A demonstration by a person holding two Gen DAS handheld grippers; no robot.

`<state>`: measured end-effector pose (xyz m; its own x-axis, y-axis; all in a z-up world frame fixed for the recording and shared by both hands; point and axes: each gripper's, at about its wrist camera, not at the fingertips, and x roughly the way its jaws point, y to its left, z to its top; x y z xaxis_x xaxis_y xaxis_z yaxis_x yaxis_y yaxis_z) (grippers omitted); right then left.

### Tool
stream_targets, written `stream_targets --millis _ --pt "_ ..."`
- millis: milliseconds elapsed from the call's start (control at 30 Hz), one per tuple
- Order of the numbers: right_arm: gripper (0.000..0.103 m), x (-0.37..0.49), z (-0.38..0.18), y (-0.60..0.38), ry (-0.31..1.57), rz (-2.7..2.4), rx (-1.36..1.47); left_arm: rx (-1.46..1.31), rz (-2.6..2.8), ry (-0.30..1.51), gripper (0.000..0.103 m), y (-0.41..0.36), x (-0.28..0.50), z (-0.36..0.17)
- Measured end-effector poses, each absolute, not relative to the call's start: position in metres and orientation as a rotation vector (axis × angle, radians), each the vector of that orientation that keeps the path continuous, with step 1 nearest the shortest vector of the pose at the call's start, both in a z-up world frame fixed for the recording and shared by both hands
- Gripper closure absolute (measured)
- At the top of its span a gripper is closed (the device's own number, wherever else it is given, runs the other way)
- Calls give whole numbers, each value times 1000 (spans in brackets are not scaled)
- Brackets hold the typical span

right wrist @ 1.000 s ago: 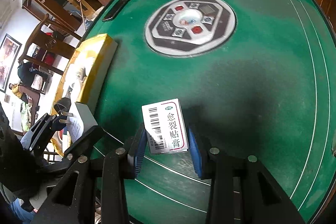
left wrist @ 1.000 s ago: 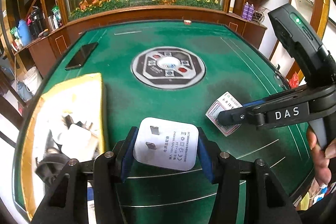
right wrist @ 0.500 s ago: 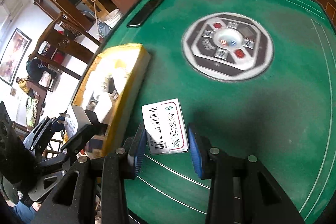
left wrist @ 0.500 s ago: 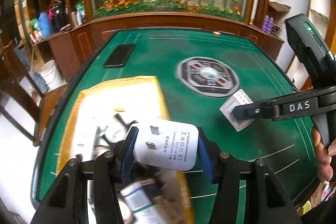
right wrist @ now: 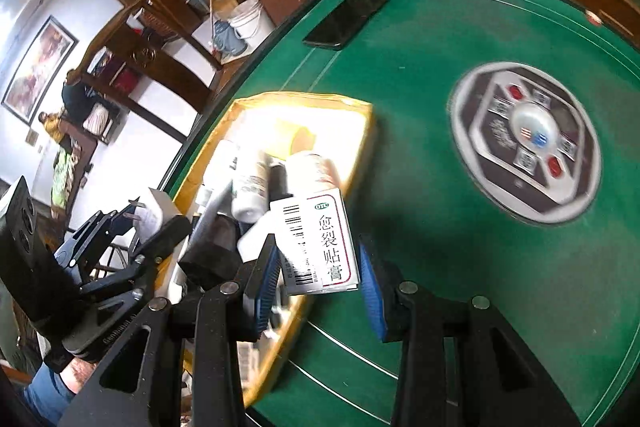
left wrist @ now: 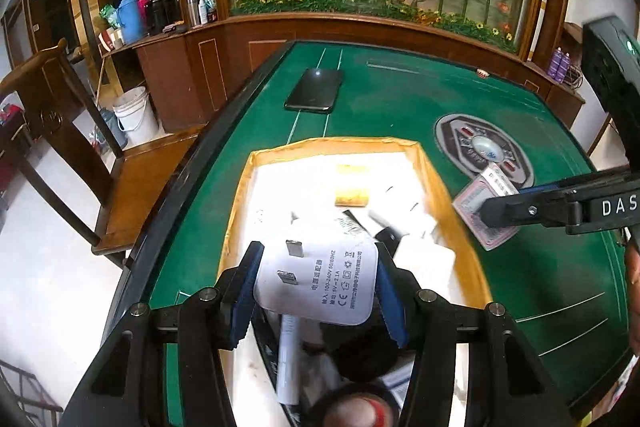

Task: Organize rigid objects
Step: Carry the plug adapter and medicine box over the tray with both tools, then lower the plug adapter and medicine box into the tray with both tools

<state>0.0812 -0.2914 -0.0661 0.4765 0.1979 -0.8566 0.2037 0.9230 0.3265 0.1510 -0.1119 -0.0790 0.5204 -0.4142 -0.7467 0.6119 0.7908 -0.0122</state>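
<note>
Left gripper [left wrist: 316, 285] clenched on a white power adapter [left wrist: 320, 279], blue pads pressed against its two flat sides, prongs and printed label turned up toward the camera. Held that way presumably because the broad flat sides give the pads a square seat and leave the prongs free. Directly below and ahead of those fingers: a yellow-rimmed tray [left wrist: 468, 255] crowded with white bottles, tubes and a dark roll of tape, so the adapter hung over the tray's near end, ready to be dropped in.

Right gripper [right wrist: 318, 281] grasping a small medicine box [right wrist: 316, 239], barcode and red-bordered label up. Left pad against the box's edge; a visible sliver of space beside the right pad, so contact on that side hard to confirm, though the box sat off the table and must be carried. Below its fingertips: the tray's right rim, box half over the tray and half over the green table [right wrist: 460, 267]. Judged as mid-carry toward the tray, release not yet made.

Well ahead of both tools: a black phone [left wrist: 315, 90] flat on the felt, and the round centre console [right wrist: 526, 141] beyond the right fingers.
</note>
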Motion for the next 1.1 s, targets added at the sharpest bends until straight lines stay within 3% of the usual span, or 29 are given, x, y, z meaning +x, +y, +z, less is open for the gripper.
stream_targets --millis 533,1100 --pt "66 158 -91 -249 1155 22 380 354 -624 817 46 -110 174 -99" --pt "66 179 -99 -247 1162 -3 374 396 -639 811 46 -116 173 -103"
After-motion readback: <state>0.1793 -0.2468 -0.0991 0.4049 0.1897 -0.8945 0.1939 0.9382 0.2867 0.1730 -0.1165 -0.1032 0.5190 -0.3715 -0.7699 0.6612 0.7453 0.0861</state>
